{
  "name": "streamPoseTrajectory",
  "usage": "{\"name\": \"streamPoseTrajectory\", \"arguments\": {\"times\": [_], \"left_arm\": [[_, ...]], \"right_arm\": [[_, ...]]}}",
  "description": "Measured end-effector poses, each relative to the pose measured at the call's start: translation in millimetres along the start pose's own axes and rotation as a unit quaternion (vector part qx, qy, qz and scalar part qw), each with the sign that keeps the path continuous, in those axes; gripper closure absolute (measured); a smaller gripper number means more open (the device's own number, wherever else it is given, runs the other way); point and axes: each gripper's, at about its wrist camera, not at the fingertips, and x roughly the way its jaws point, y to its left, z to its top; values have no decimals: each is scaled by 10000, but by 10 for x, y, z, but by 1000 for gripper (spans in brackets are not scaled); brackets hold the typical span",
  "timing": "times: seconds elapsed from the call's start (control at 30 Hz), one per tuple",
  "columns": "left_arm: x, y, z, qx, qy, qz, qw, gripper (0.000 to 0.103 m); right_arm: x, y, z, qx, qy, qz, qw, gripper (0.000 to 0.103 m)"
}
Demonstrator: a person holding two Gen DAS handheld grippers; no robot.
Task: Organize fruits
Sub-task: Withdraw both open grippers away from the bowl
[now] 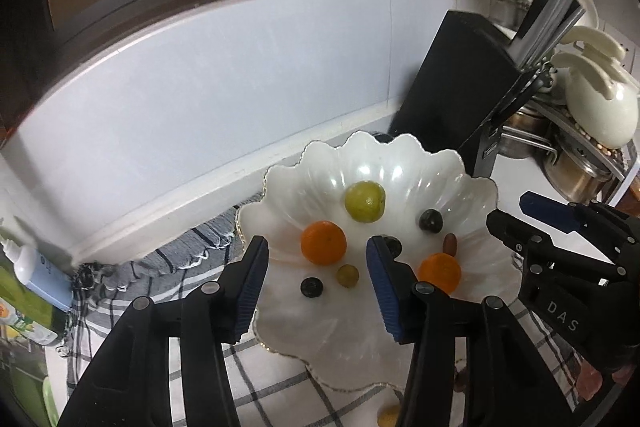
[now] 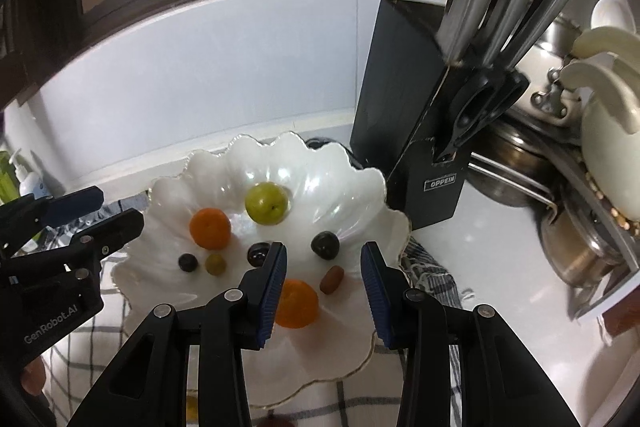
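Blue-padded fingers of the left gripper [image 1: 316,267] stand wide apart above the near half of a scalloped white bowl [image 1: 472,187], holding nothing. Between and just beyond them lie a black grape [image 1: 311,287], an orange mandarin [image 1: 323,242] and a small green grape [image 1: 347,275]; a second dark grape sits half hidden behind the right-hand pad. Farther in rests a large green plum [image 1: 365,202], with another dark grape [image 1: 431,221], a brown date [image 1: 451,244] and a second mandarin [image 1: 439,273] to the right.

From the right wrist camera, the right gripper [image 2: 323,269] also hangs open and empty over the bowl — that second mandarin [image 2: 297,303] and the date [image 2: 331,279] lie in its gap, untouched. A black knife block [image 2: 404,131] stands just behind the bowl's right rim.
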Motion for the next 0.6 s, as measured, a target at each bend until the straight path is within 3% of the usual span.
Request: {"name": "streamPoseTrajectory", "arguments": {"times": [0.6], "left_arm": [[-701, 71, -221, -1, -633, -110, 9979, 47]], "right_arm": [[-737, 202, -203, 20, -683, 22, 9977, 63]]}}
